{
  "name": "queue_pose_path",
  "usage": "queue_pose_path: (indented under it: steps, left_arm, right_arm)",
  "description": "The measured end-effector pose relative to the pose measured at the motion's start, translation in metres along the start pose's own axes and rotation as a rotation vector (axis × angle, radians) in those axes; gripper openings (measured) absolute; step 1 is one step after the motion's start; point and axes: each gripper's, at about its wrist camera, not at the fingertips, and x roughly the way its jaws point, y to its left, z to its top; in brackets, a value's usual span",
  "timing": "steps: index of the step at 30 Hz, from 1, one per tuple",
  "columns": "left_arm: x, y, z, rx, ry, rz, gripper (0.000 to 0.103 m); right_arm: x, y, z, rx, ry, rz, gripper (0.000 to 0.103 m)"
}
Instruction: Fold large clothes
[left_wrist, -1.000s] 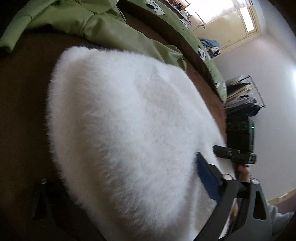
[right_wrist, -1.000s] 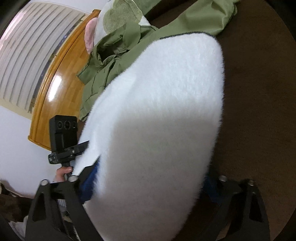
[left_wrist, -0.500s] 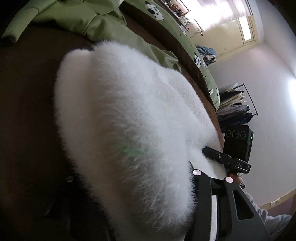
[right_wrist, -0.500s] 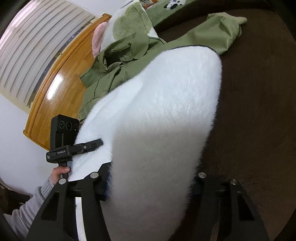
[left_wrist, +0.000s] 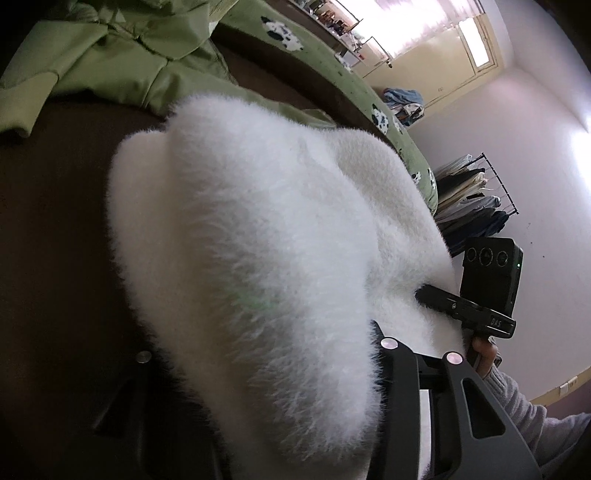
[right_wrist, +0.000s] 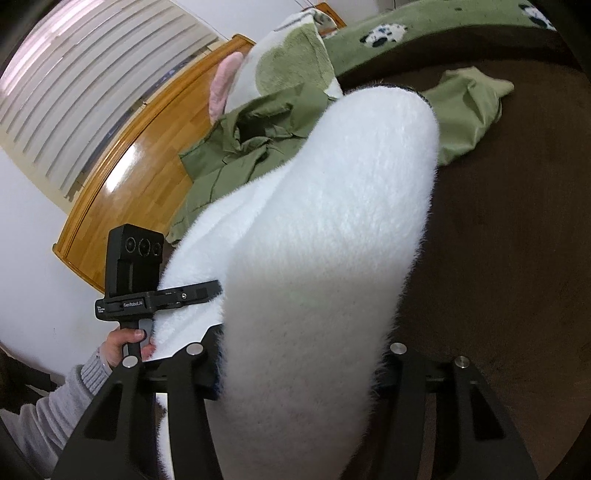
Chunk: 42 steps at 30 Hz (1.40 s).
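The left gripper (left_wrist: 266, 373) has just been closing and now clamps a thick fold of the white fluffy garment (left_wrist: 258, 229), pads pressing into the pile. The garment lies on the brown bedcover (left_wrist: 55, 229), its near edge raised off it between both tools, partly over a green jacket (right_wrist: 251, 147). The right gripper (right_wrist: 299, 365) has likewise been closing and grips the same garment's near edge.

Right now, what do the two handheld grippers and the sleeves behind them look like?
Both are matte black. The left gripper carries a boxy three-lens camera block and small white lettering; the right gripper has the same block with a green light. Own jaws show silver pins. Both sleeves are light grey ribbed knit.
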Motion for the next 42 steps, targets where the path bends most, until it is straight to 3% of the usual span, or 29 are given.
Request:
queue_pose_path:
  steps: [9,22,26,35,42]
  left_arm:
    - [-0.02,-0.043,0.012,0.052,-0.038,-0.012,0.044]
    - [-0.07,-0.143,0.023,0.142,-0.099,-0.026,0.044]
    - [-0.076,-0.152,0.017,0.149,-0.094,-0.029,0.044]
    - [-0.068,-0.177,0.013,0.165,-0.082,-0.035,0.044]
    - [-0.037,-0.207,0.025,0.209,-0.046,-0.048,0.044]
  right_arm:
    - [-0.046,0.029,0.012,-0.046,-0.041,-0.009,0.053]
    - [-0.137,0.075,0.023,-0.105,-0.125,0.005,0.053]
    - [-0.152,0.079,0.022,-0.111,-0.127,-0.007,0.053]
    - [-0.18,0.073,0.016,-0.105,-0.145,-0.019,0.053]
    - [-0.226,0.048,0.001,-0.073,-0.191,-0.043,0.053]
